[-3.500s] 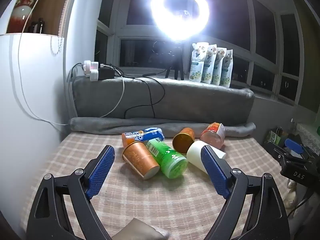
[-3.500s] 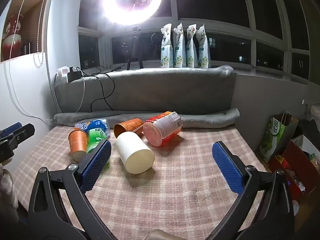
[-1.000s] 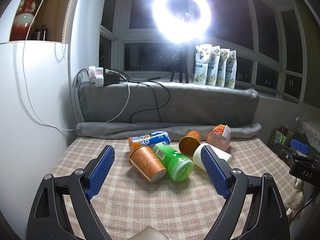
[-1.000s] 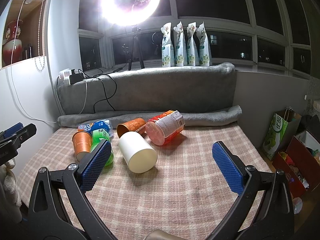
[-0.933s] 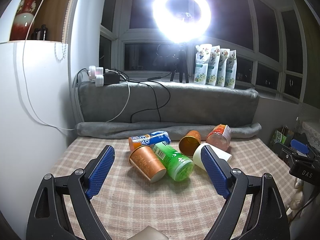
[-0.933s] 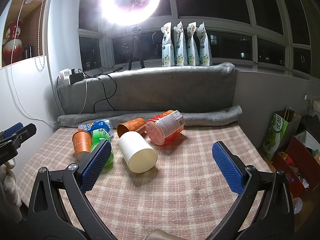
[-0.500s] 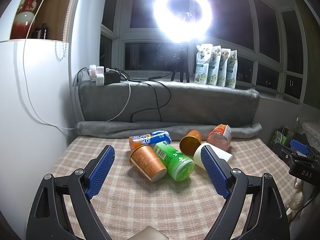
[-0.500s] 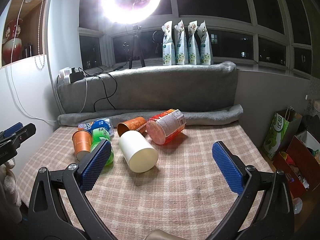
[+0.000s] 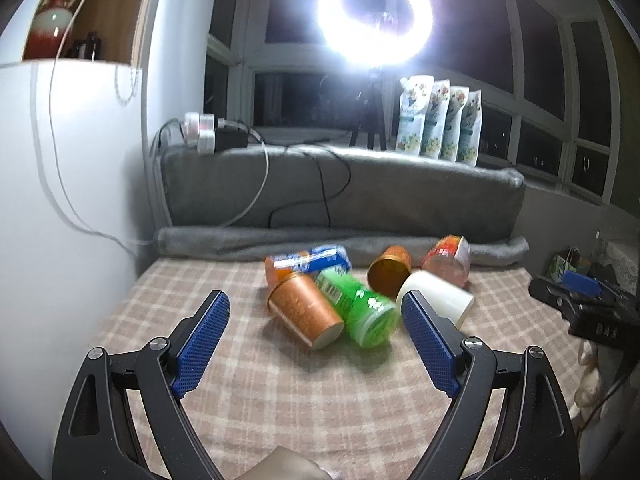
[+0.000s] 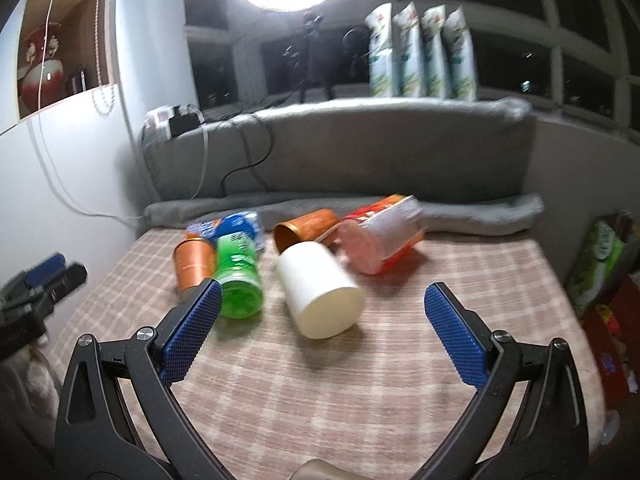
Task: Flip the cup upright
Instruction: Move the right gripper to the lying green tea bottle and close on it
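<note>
Several cups lie on their sides in a cluster on the checked tablecloth (image 10: 360, 392). A white cup (image 10: 318, 292) lies nearest my right gripper (image 10: 320, 332), which is open, empty and just short of it. Beside it lie a green cup (image 10: 239, 276), an orange cup (image 10: 193, 262), a copper cup (image 10: 306, 228), a blue-orange cup (image 10: 228, 226) and a red-white noodle cup (image 10: 380, 238). My left gripper (image 9: 316, 344) is open and empty, a little short of the orange cup (image 9: 306, 310) and green cup (image 9: 360, 310). The white cup (image 9: 438, 298) sits behind its right finger.
A grey blanket roll (image 10: 460, 210) and grey padded backrest (image 9: 340, 196) bound the far side. A white wall (image 9: 60, 240) stands at the left. Cables (image 9: 304, 184) hang over the backrest. A ring light (image 9: 376, 20) glares above. Bags (image 10: 600, 256) stand right of the table.
My right gripper has moved forward and tilted down toward the white cup, which now looks larger. My left gripper has moved slightly closer to the cups. No cup has moved.
</note>
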